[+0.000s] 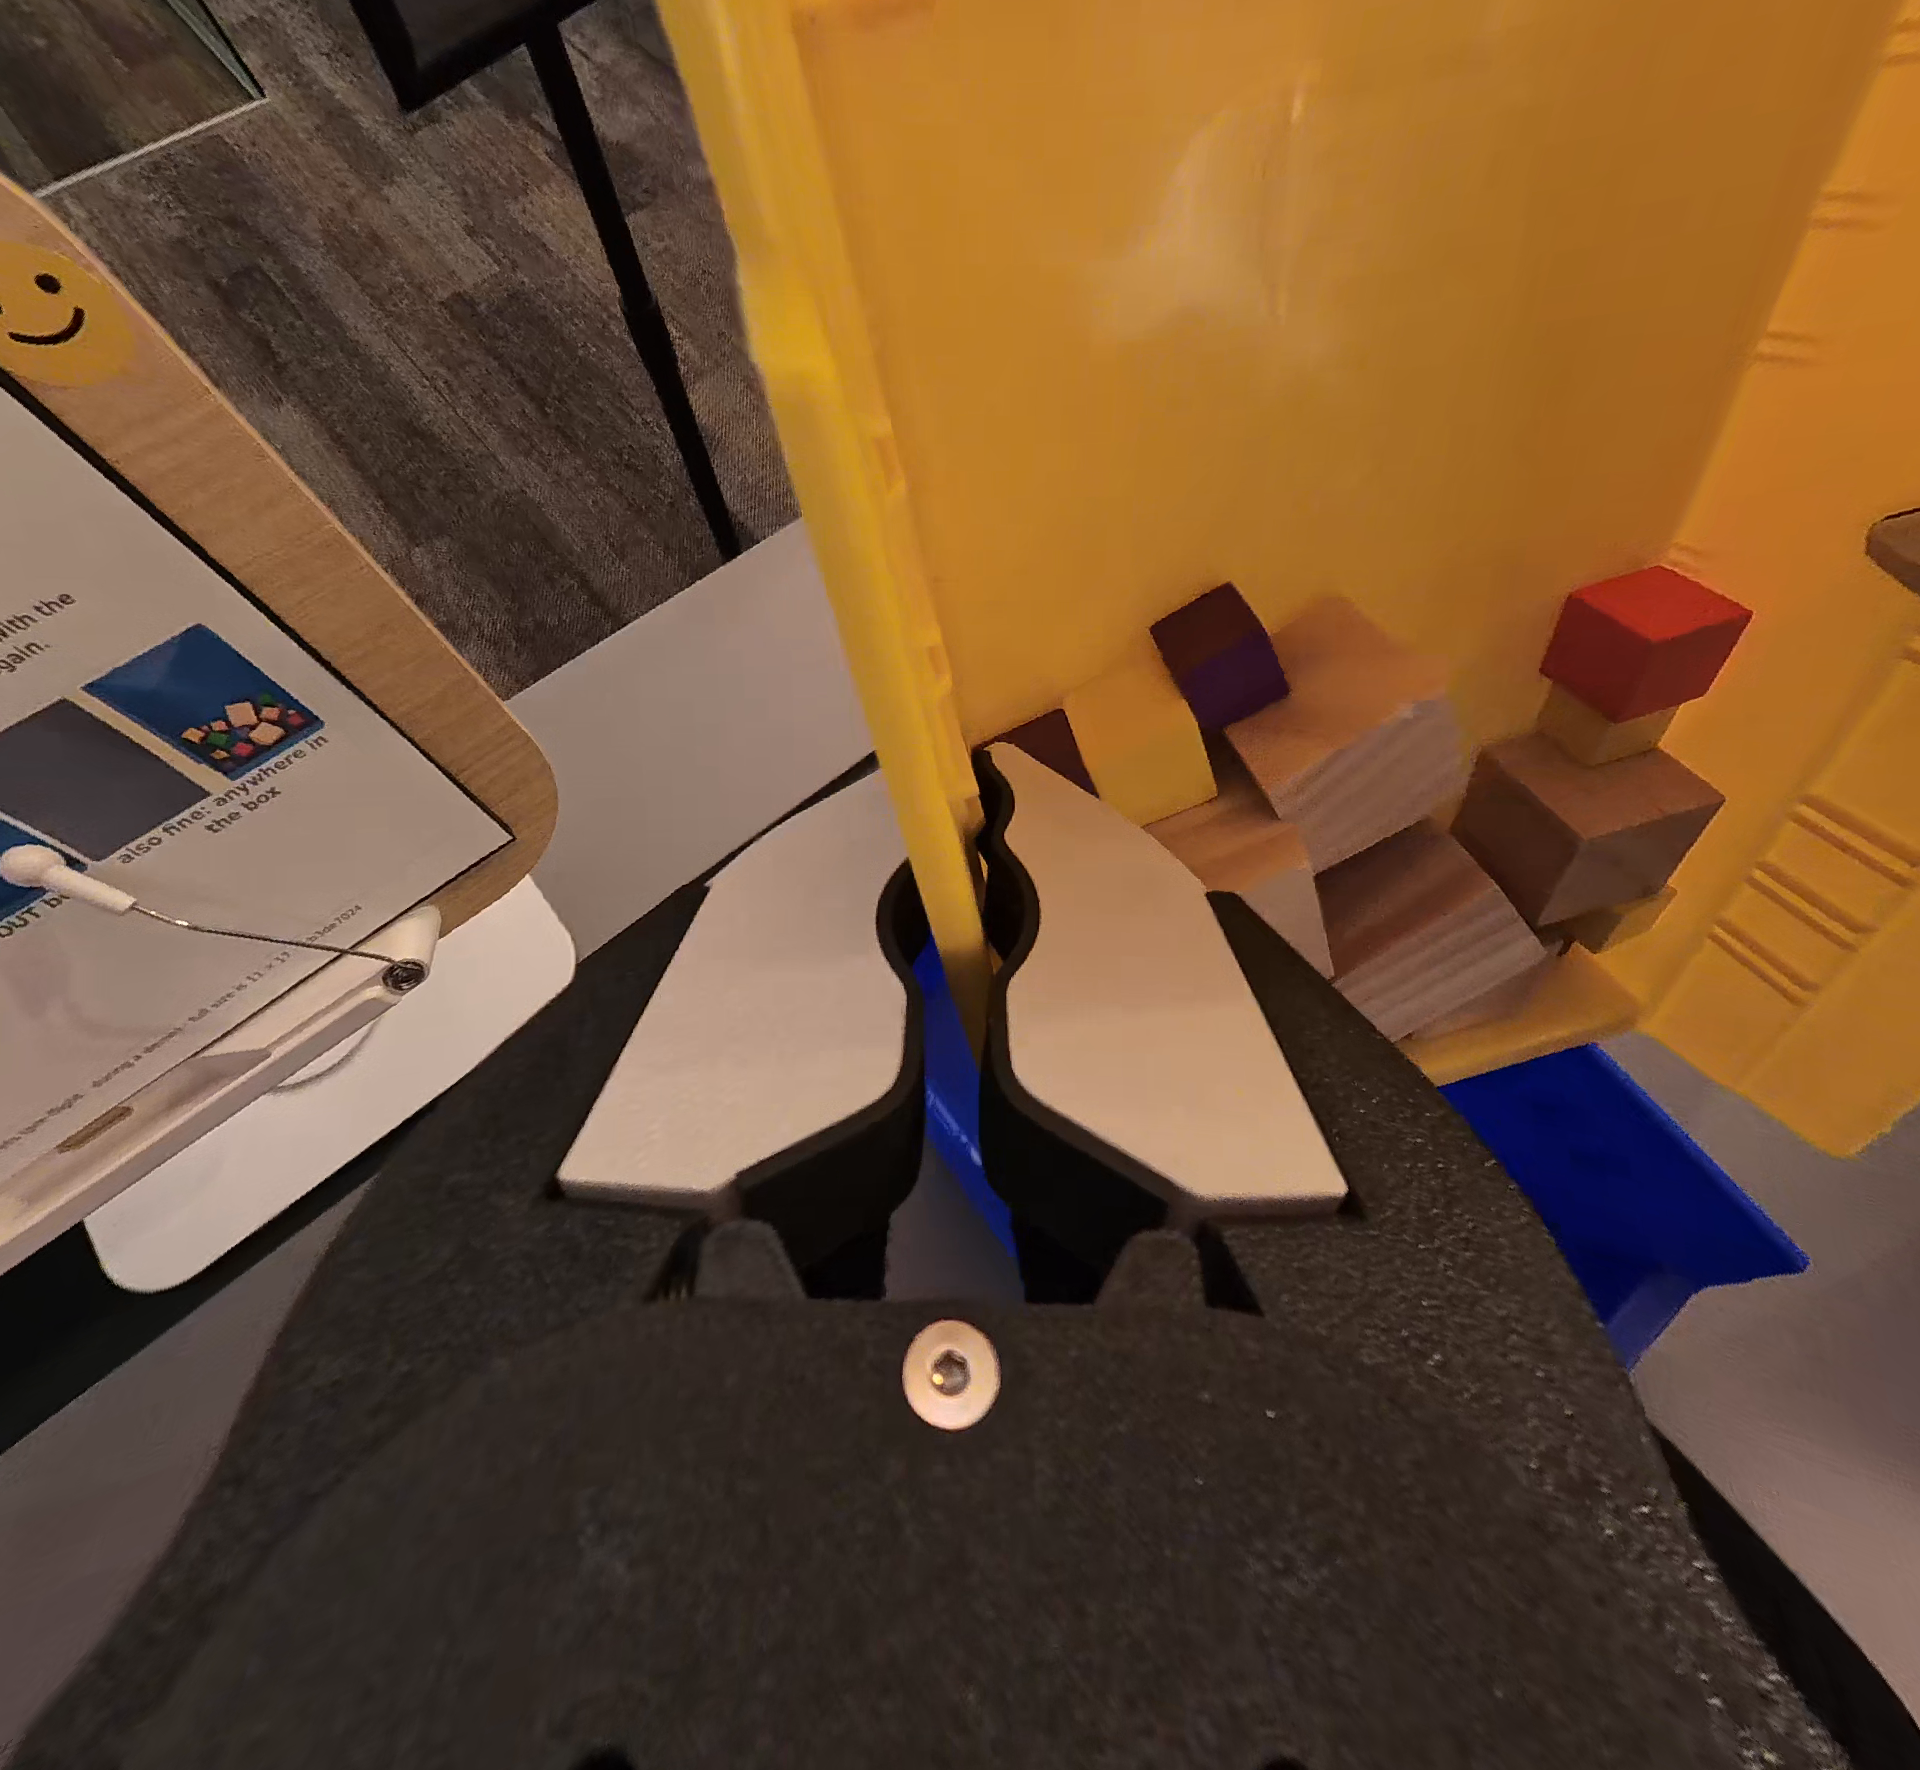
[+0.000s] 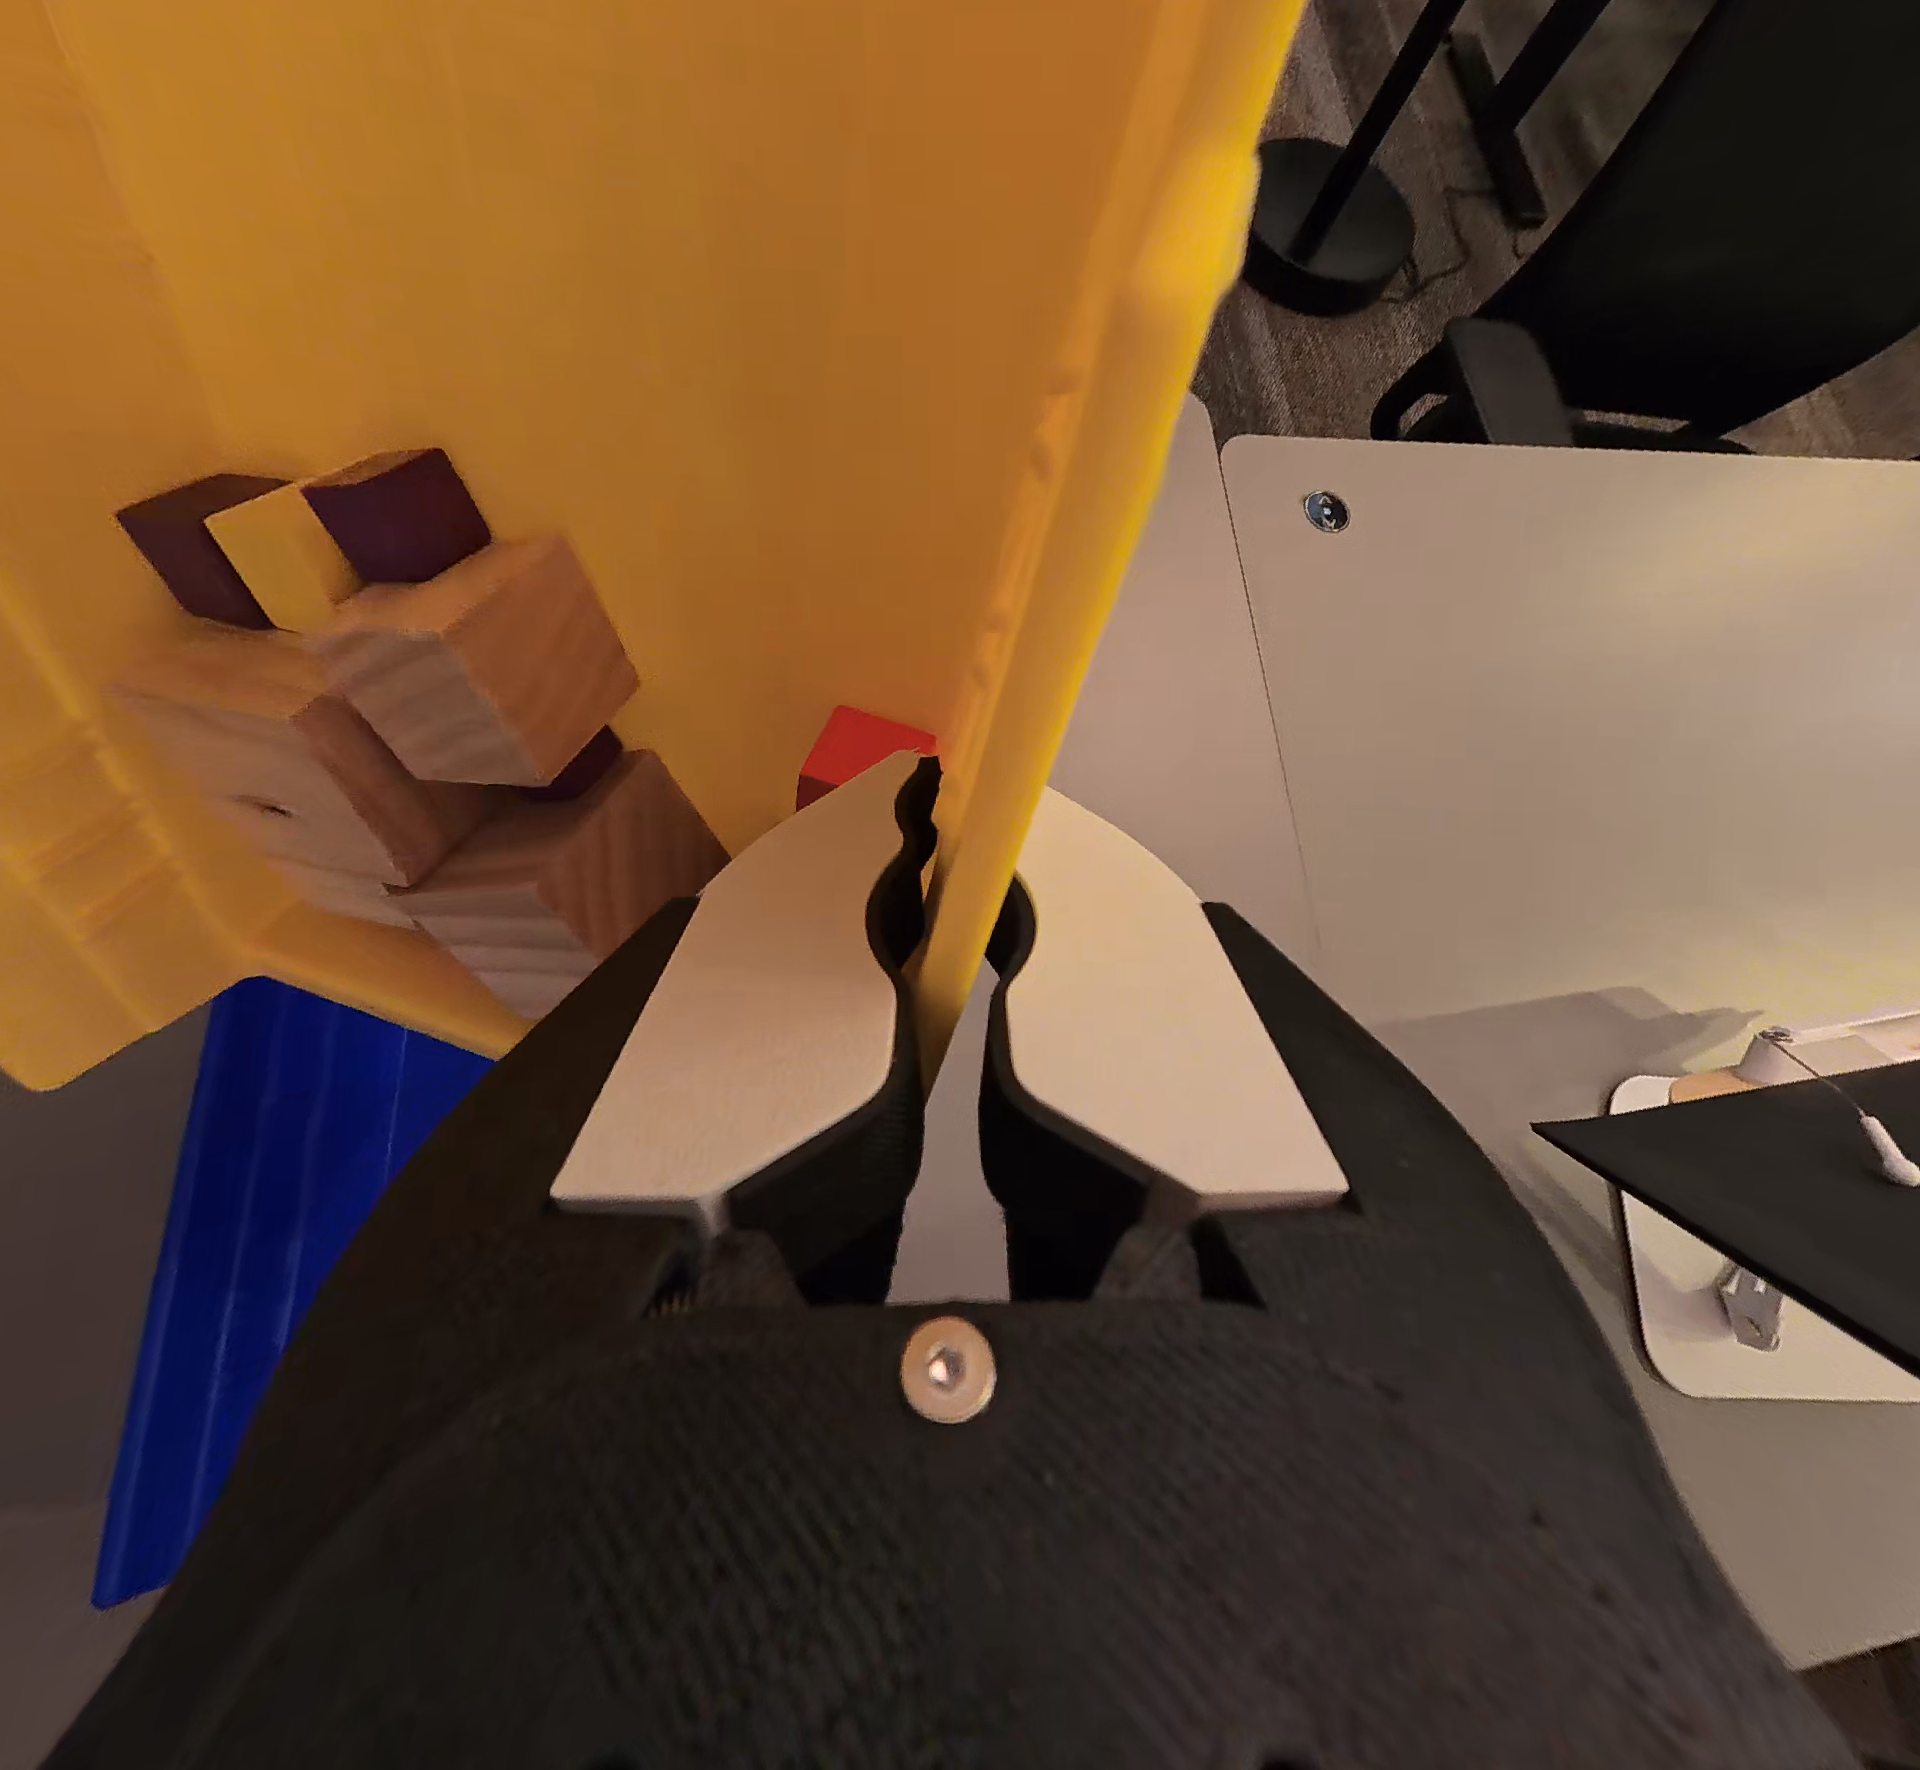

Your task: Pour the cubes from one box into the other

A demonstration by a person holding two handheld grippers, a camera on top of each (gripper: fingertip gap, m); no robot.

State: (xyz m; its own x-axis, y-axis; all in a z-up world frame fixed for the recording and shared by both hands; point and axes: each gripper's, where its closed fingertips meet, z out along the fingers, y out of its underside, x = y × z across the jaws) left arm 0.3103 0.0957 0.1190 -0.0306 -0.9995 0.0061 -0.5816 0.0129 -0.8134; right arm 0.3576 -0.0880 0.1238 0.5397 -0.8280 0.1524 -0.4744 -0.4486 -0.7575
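Mid-pour, by the look of it: yellow box (image 1: 1299,318) tipped steeply up, cubes (image 1: 1382,816) heaped against its lowest wall, directly above the blue box (image 1: 1621,1190) on the grey worktop (image 1: 665,681). Probably calls next for more tilt, kept centred so nothing spills past the blue rim. Left gripper (image 1: 982,785) narrowed tight on one yellow side wall. Right gripper (image 2: 951,785) pinched likewise on the opposite wall, beside a red cube (image 2: 862,744).

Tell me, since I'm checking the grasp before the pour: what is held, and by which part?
The yellow box is held by both grippers: the left gripper pinches one side wall's edge, the right gripper the opposite side wall's edge.
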